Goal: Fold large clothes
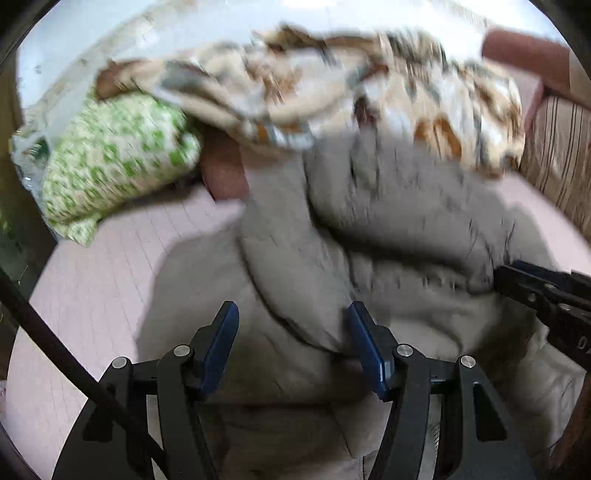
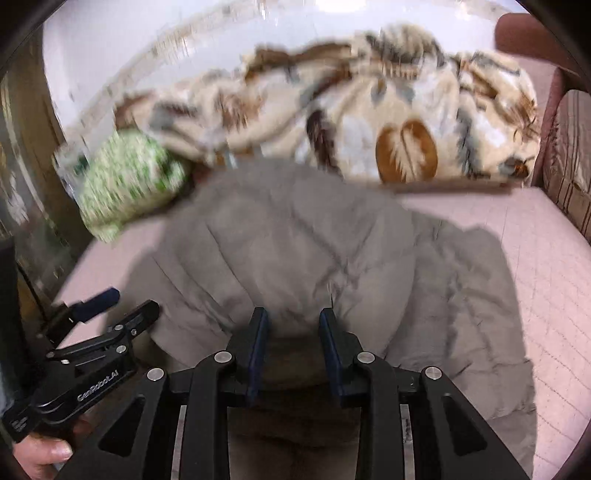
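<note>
- Both tongs stand with their blue pads apart and nothing pinched between them.
- Left gripper [image 1: 293,345] is spread fairly wide; a rolled fold of the grey padded jacket [image 1: 388,229] lies below the gap, close by the right-hand pad, but I cannot tell whether it touches.
- Right gripper [image 2: 293,350] is spread more narrowly; the jacket's bulging folded edge [image 2: 295,258] sits just beyond its tips, and the pads do not press on it.
- In the right wrist view the left gripper [image 2: 110,306] shows at the lower left, with a hand [image 2: 44,454] on its handle.
- In the left wrist view the right gripper [image 1: 546,295] comes in at the right edge, at the jacket's side.
- The jacket lies bunched and partly folded over itself on a pale pink quilted bed cover [image 2: 546,266], in the middle of the bed.
- Behind it, against a white wall [image 2: 184,33], lies a crumpled cream blanket with brown and grey leaf print [image 2: 406,122].
- A green-and-white patterned pillow [image 1: 118,158] rests at the left, just beside the blanket.
- A striped cushion [image 2: 572,155] stands at the far right.
- Both views are blurred.
</note>
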A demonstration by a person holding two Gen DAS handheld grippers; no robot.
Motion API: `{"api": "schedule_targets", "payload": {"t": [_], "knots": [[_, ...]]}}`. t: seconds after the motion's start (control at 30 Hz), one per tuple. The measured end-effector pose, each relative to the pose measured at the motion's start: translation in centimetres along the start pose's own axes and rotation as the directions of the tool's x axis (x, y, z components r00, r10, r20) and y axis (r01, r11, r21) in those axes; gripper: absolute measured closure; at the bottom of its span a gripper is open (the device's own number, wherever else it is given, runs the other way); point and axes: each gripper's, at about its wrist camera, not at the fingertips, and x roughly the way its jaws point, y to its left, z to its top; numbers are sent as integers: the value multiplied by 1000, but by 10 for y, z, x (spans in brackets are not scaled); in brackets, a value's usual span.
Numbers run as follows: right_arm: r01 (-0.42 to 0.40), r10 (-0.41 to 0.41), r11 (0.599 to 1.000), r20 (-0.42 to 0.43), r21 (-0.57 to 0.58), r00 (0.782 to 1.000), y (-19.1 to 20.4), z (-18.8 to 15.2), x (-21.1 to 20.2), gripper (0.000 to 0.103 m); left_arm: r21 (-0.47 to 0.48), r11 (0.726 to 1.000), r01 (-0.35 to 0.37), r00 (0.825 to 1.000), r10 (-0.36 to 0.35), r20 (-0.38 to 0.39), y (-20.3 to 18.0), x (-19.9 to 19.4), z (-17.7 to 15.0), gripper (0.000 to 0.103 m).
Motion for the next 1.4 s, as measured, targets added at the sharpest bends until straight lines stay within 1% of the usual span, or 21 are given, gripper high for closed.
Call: {"api": "schedule_targets", "payload": {"t": [0.03,0.07,0.2,0.3,0.37,0.4,0.47,0.53,0.6,0.67,0.73,0.77,0.8,0.9,1.0,1.1,1.2,1.27,1.4], "knots": [[0,0,1000,-19,0,1000,-1,-3,7,71,-4,1000,5,999,-5,-46,-1,12,-3,42],[1,-1,1000,-37,6,999,-3,-6,14,71,-9,1000,4,999,-5,-52,-1,15,-5,41],[11,-12,1000,-83,-11,996,-4,-11,27,71,9,1000,-3,999,4,-54,-3,18,-3,38],[1,-1,1000,-91,-1,996,-7,-8,26,71,-19,999,31,999,-31,-41,3,12,-3,39],[-14,15,1000,-82,12,997,-7,-5,17,71,-33,998,52,998,-53,-33,6,4,-3,39],[-22,23,1000,-73,16,997,-6,-5,11,71,-48,997,62,998,-63,-14,10,-5,-1,39],[-34,35,999,-46,19,998,-3,-2,-7,71,-63,996,62,998,-61,11,12,-18,-1,39],[-60,61,998,-28,30,998,-1,-2,-28,68,-71,996,58,998,-55,36,18,-39,-3,39],[-77,78,996,-18,37,997,0,-6,-44,62,-72,996,51,997,-46,58,22,-59,-9,39],[-85,86,996,-11,27,996,4,-18,-64,59,-69,997,45,997,-41,71,24,-76,-17,37],[-83,83,996,-3,27,997,4,-34,-81,57,-77,996,37,996,-31,81,26,-99,-36,31],[-85,85,996,-5,34,996,2,-43,-89,56,-82,996,34,997,-28,77,28,-104,-44,31],[-86,87,995,-12,42,996,2,-57,-99,56,-92,995,34,998,-29,60,29,-112,-59,31],[-72,73,997,-30,20,997,5,-84,-118,56,-98,994,44,999,-42,21,29,-128,-94,31],[-40,39,999,-35,-35,999,14,-114,-140,56,-76,997,-9,1000,10,8,21,-147,-134,31],[-30,27,998,-38,-54,999,21,-139,-153,54,-89,996,-29,1000,28,-12,17,-157,-164,31],[-14,11,998,-50,-55,999,27,-167,-160,52,-108,993,-37,999,34,-37,15,-161,-184,31],[-3,0,999,-65,-47,998,27,-180,-160,50,-116,992,-57,997,52,-49,14,-164,-197,31],[21,-25,999,-102,-37,994,27,-201,-158,49,-127,990,-65,994,54,-90,14,-162,-218,31]]}}
